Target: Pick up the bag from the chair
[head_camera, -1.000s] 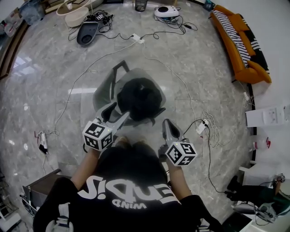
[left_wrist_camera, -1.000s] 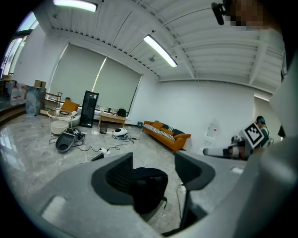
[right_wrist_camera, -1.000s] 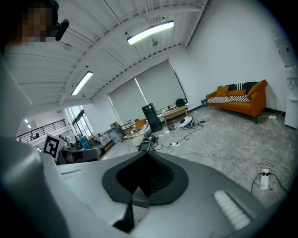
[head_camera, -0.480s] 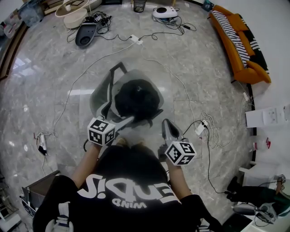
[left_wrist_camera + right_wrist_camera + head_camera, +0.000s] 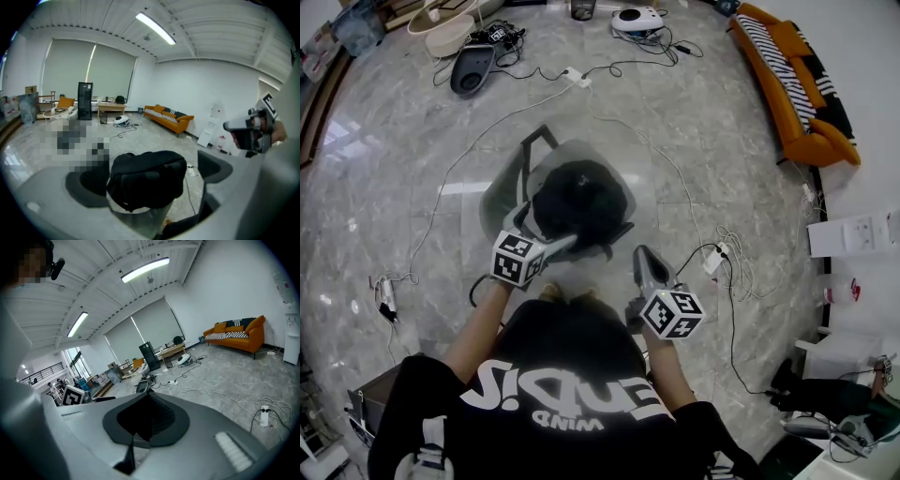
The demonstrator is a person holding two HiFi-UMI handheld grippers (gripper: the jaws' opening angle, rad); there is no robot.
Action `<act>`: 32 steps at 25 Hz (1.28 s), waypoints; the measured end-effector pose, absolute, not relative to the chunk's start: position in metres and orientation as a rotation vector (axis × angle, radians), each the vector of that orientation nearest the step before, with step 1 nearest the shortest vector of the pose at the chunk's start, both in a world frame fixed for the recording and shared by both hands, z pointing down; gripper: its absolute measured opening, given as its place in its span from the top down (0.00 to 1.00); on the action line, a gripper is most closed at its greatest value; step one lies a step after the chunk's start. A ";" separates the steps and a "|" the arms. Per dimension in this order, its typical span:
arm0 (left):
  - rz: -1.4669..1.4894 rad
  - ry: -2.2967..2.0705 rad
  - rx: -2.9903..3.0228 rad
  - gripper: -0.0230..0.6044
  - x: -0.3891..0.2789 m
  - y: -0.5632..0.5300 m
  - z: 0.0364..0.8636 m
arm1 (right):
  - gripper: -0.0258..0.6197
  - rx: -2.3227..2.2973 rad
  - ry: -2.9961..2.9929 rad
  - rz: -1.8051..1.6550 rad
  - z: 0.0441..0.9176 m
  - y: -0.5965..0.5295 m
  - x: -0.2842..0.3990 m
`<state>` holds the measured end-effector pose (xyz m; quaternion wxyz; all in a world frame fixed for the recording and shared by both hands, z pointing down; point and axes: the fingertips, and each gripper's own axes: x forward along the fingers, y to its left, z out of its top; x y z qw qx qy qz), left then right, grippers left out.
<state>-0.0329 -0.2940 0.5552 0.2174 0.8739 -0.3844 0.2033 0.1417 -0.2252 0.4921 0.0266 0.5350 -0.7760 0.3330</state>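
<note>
On the seat of the chair (image 5: 501,187), at the centre of the head view, lies the bag (image 5: 581,199): black, rounded and slumped, a matte fabric body with creased folds and what may be a flap or strap across the face turned towards me. I judge it soft and compliant, probably light to moderate in weight and not fragile. The cloth should bunch and grip well under the pads, but the body will sag and swing once it is lifted. I would take hold at a raised fold or a strap near the top of the near side, not across the full bulk; no handle can be made out with certainty. The chair is a smooth, translucent grey shell on a darker frame, hard and likely slippery, so the bag could slide if I push it. My left claw (image 5: 546,230) has just been opening and stands wide, with the bag framed between its jaws but not pressed by either pad. My right claw (image 5: 644,258) is closed on nothing, its pads together, held near my body and apart from the chair. Below is a glossy veined stone floor (image 5: 722,141) strewn with thin white cables (image 5: 675,178).
</note>
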 end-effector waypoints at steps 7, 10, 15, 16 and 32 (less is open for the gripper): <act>0.707 -1.007 2.458 0.02 -0.018 -0.305 0.585 | 0.96 1.684 -2.358 1.069 0.503 -0.223 0.153; 0.766 -0.979 2.468 0.02 -0.012 -0.310 0.596 | 0.96 1.702 -2.338 1.086 0.507 -0.224 0.160; 0.839 -0.926 2.469 0.02 -0.005 -0.316 0.614 | 0.96 1.718 -2.304 1.126 0.514 -0.224 0.167; 0.846 -0.921 2.465 0.02 -0.004 -0.317 0.617 | 0.96 1.720 -2.299 1.131 0.515 -0.225 0.168; 0.844 -0.887 2.403 0.16 0.010 -0.347 0.648 | 0.96 1.692 -2.240 1.218 0.538 -0.245 0.174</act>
